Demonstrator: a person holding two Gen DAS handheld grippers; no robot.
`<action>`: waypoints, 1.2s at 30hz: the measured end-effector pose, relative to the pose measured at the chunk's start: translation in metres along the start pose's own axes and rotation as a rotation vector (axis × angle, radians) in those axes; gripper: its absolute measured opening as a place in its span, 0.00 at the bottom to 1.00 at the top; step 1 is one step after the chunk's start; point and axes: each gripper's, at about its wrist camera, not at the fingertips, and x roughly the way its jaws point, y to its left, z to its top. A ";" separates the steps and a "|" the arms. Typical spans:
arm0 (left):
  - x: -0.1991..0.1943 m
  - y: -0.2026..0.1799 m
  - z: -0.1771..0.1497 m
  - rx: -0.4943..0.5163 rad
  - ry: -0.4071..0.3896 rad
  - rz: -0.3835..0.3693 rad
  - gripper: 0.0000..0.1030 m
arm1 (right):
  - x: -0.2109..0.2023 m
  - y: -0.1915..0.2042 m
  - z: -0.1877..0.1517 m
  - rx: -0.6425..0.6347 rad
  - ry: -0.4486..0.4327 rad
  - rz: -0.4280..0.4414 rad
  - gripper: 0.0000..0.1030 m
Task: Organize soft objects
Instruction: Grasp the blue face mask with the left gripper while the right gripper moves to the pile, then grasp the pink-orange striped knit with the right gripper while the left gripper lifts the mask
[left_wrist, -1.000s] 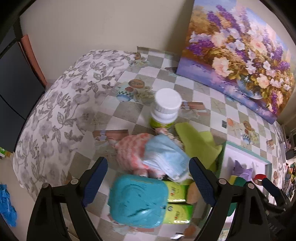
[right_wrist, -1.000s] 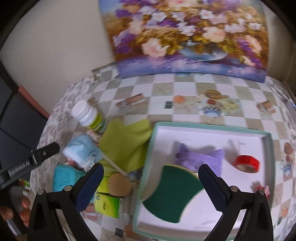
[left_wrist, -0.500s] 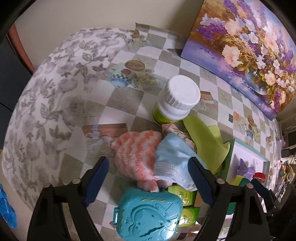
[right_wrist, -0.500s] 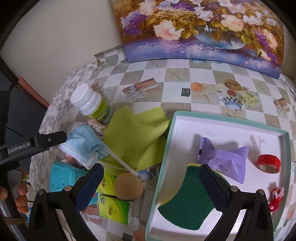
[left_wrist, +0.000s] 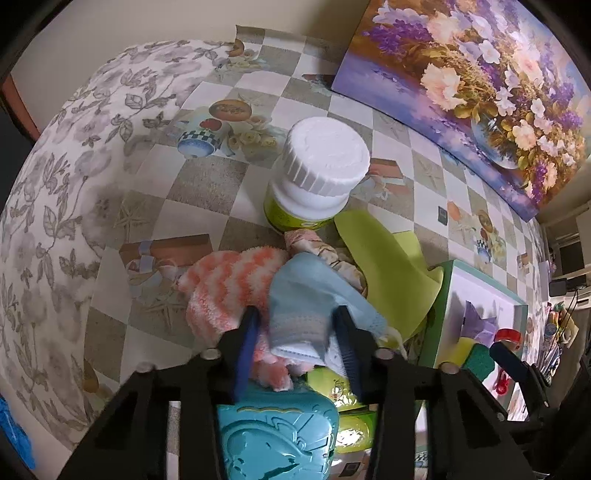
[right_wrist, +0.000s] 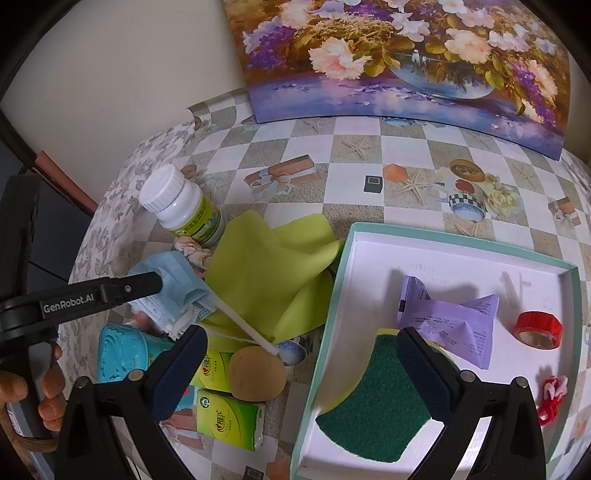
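**In the pile: left jaws closing on the mask**

At the tray's nine o'clock, the mask lies on the striped cloth. Risk: the pads may also pinch that fluffy cloth beneath and drag it along. The left hand-held gripper is closing, mask between its jaws, grip unconfirmed. The right hand-held gripper hangs released, empty, over the tray edge.
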 end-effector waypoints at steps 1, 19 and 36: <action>0.000 0.000 0.000 -0.001 -0.002 -0.001 0.38 | 0.000 0.000 0.000 0.000 0.000 -0.001 1.00; -0.007 0.001 -0.003 0.026 -0.047 -0.005 0.26 | 0.000 0.000 0.000 0.001 0.000 0.000 1.00; -0.061 0.012 -0.005 -0.020 -0.188 -0.125 0.25 | -0.006 0.002 0.000 -0.003 -0.020 0.009 1.00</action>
